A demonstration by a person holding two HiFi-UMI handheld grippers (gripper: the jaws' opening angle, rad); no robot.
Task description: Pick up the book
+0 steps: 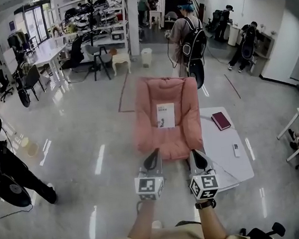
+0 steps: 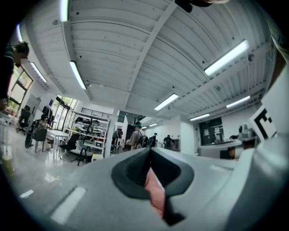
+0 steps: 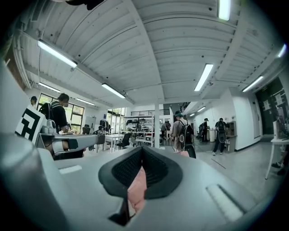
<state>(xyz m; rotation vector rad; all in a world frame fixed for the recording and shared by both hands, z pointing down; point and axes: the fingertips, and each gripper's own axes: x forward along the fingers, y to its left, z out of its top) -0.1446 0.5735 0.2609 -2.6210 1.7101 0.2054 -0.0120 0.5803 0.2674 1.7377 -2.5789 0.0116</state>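
Two books are showing: one white book [image 1: 165,115] is lying on the single pink armchair [image 1: 182,101], and one dark red book [image 1: 221,120] is resting on the one white table [image 1: 218,142] alongside one remote [image 1: 236,150]. Two grippers are hovering in front, the left gripper [image 1: 155,151] and the right gripper [image 1: 195,152].

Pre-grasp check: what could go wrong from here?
1. Both the left gripper and right gripper are shut; they could shove the white book instead of gripping it.
2. It rests on the pink cushioned armchair, so a jaw may not get under it.
3. The dark red book on the white table may be mistaken for the target.
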